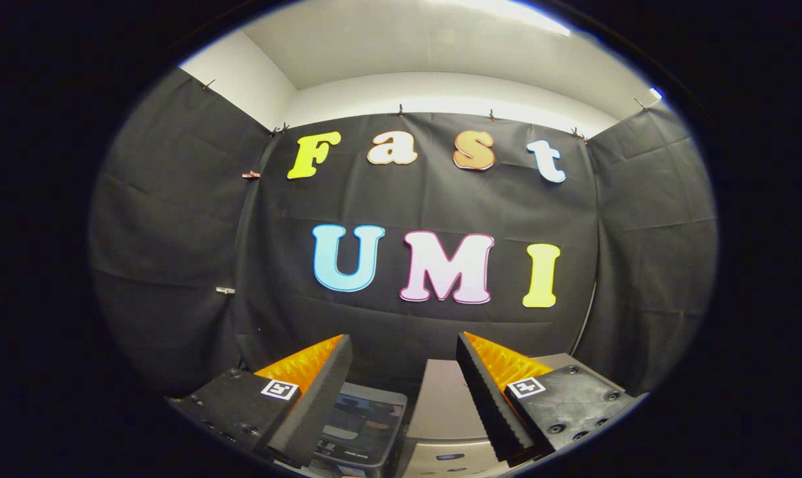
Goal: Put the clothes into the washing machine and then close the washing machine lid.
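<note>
Our claw (404, 355) is spread wide, its two fingers (315, 398) well apart and holding nothing; only open air and the booth wall lie between the tips. We hold it level and high, pointed straight at the cloth rather than down at the work.

Just below and between the fingers we see the top of the washer (444, 411), a pale grey box whose flat upper face runs ahead from under the right finger. Its front edge carries a small dark button or badge, too small for us to make out. Beside it, under the left finger, sits a dark glossy panel (361, 421) with faint reflections; we cannot tell whether this is the lid or a control face. We cannot tell from here where the clothes lie.

Beyond the fingers hangs the black cloth (175, 265), clipped along its top edge, with white wall (441, 89) and ceiling above.
</note>
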Available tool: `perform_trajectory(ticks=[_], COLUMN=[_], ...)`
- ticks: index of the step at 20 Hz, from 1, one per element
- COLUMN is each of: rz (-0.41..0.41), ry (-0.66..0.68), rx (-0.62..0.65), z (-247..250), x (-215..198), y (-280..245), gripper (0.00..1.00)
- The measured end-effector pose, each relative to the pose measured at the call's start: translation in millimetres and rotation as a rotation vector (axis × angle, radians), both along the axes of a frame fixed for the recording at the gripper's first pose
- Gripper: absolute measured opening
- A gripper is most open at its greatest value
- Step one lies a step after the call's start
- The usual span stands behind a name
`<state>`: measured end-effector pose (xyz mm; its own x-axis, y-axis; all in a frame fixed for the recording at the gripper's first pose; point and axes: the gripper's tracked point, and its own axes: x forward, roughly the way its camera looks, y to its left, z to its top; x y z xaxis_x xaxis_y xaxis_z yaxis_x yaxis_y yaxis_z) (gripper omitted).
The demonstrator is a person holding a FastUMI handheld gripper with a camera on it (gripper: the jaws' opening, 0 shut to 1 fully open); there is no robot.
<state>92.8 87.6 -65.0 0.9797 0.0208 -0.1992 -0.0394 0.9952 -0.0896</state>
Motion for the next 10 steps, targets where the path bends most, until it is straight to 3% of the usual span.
perform_trajectory(ticks=[10], rz=[-0.123], ry=[-0.002], rx=[-0.011], z=[6.4], x=[-28.3], y=[-62.1], gripper=[0.99])
